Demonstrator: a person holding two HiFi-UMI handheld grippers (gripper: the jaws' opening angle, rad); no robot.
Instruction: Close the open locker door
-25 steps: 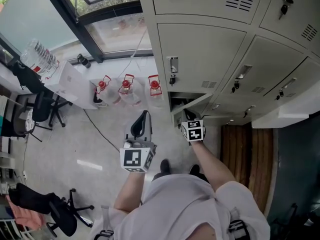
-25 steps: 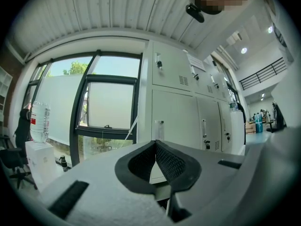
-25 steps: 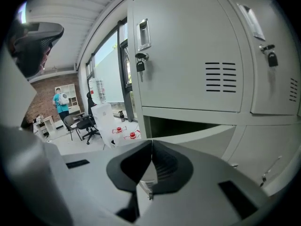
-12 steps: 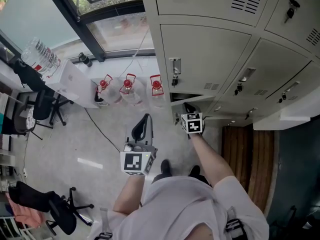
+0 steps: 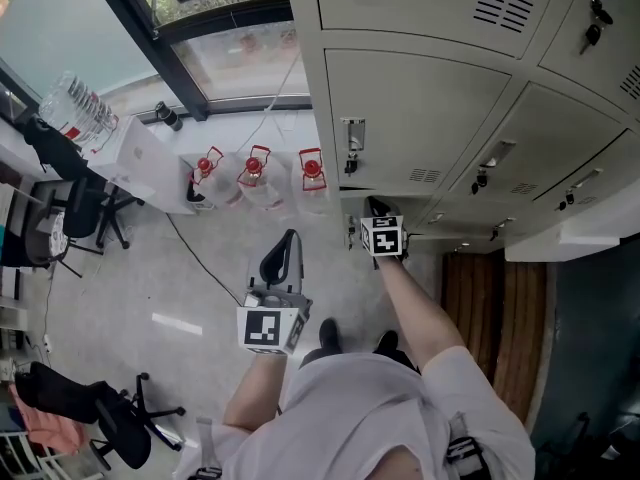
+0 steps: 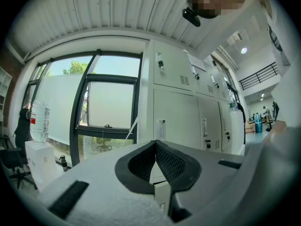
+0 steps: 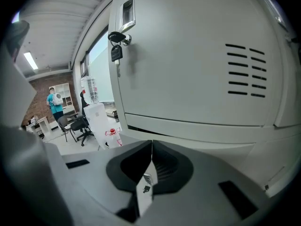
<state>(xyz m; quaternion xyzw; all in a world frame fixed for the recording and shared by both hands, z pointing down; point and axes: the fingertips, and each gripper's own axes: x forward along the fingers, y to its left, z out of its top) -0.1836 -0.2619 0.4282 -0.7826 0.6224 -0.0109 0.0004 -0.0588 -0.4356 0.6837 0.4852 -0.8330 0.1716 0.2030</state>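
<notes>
The bank of grey lockers fills the upper right of the head view. Its lowest left door stands almost flush, with a thin dark slit above it. My right gripper is at that door, jaws shut on it. In the right gripper view the door shows as a thin white plate edge-on between the pads, and my right gripper points at the locker above, which has a key in its lock. My left gripper hangs apart over the floor, shut and empty.
Three water jugs with red caps stand against the window wall, beside a white box. Office chairs stand at the left. A cable crosses the floor. Wooden flooring lies right of my feet.
The low locker door has swung from clearly ajar to nearly flush. My right gripper moved up toward the lockers with it. The left gripper barely moved.
</notes>
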